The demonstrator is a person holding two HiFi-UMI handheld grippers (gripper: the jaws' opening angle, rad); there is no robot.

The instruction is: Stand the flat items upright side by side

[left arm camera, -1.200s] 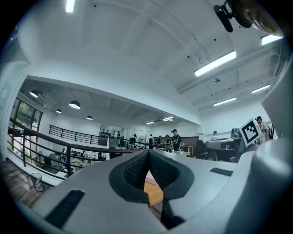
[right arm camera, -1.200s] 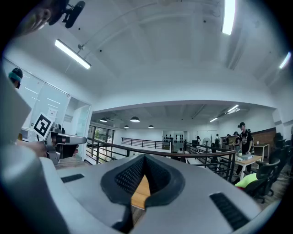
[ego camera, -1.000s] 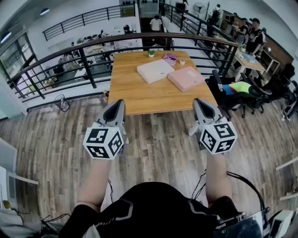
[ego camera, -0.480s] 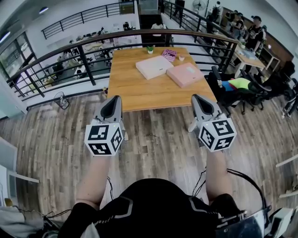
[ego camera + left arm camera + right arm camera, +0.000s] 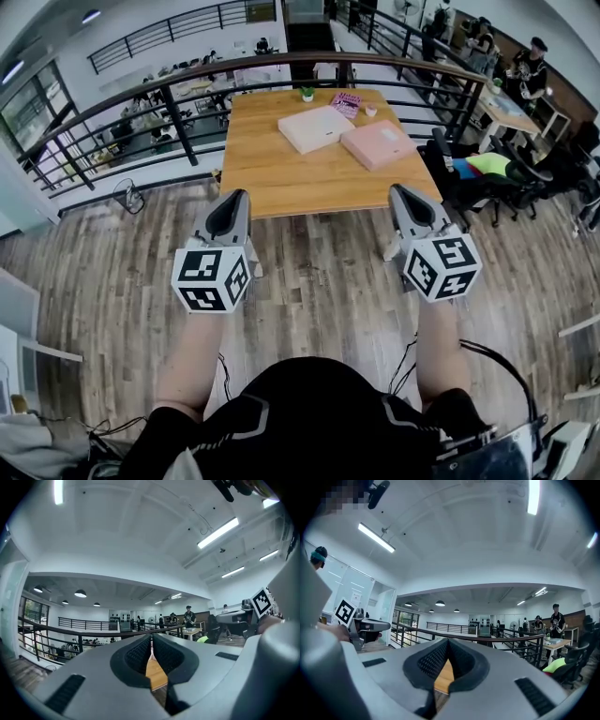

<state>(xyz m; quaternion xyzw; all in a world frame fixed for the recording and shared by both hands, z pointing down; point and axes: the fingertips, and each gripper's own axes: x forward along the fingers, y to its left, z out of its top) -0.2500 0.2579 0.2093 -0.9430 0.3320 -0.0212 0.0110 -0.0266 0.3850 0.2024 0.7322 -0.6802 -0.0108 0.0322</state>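
Head view: my left gripper (image 5: 233, 197) and right gripper (image 5: 402, 192) hang near the wooden surface (image 5: 281, 178), fingers (image 5: 136, 656) closed, empty; white box (image 5: 316, 128) and pink box (image 5: 378, 144) lie flat on it.

Left forearm (image 5: 186, 361) and right forearm (image 5: 439, 352) reach forward, parallel, well apart. Left gripper (image 5: 233, 199) and right gripper (image 5: 403, 195) point level, straight ahead. Left fingers (image 5: 137, 654) meet at the tips, empty. Right fingers (image 5: 432, 660) meet at the tips, empty. Left marker cube (image 5: 211, 278) and right marker cube (image 5: 441, 267) sit nearest the body.
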